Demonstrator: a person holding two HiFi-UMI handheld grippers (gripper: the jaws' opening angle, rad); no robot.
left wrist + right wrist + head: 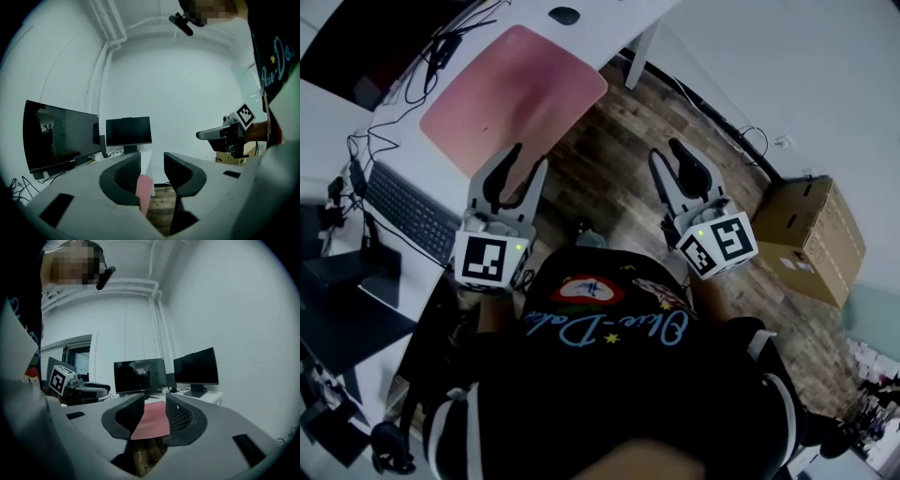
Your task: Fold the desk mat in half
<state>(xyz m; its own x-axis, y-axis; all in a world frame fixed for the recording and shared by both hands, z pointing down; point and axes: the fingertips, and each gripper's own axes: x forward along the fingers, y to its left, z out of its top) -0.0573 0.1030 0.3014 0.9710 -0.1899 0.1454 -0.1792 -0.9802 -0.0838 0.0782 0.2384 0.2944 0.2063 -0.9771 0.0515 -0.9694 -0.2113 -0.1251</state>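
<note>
The pink desk mat [514, 94] lies flat and unfolded on the white desk [609, 23]. Both grippers are held level in front of the person's chest, pointing at the desk. My left gripper [530, 157] is open with nothing between its jaws, its tips just short of the mat's near edge. My right gripper [666, 150] is open and empty too, over the wooden floor [609, 159] to the right of the mat. In the left gripper view the mat [144, 190] shows through the gap of the left gripper [152, 161]. In the right gripper view the mat [152, 423] shows beyond the right gripper [154, 401].
A black keyboard [408, 211] and cables lie on the desk left of the mat, and a mouse [563, 15] sits beyond it. Dark monitors [129, 131] stand at the back of the desk. A cardboard box [811, 239] rests on the floor at right. A desk leg [639, 56] stands near the mat's far corner.
</note>
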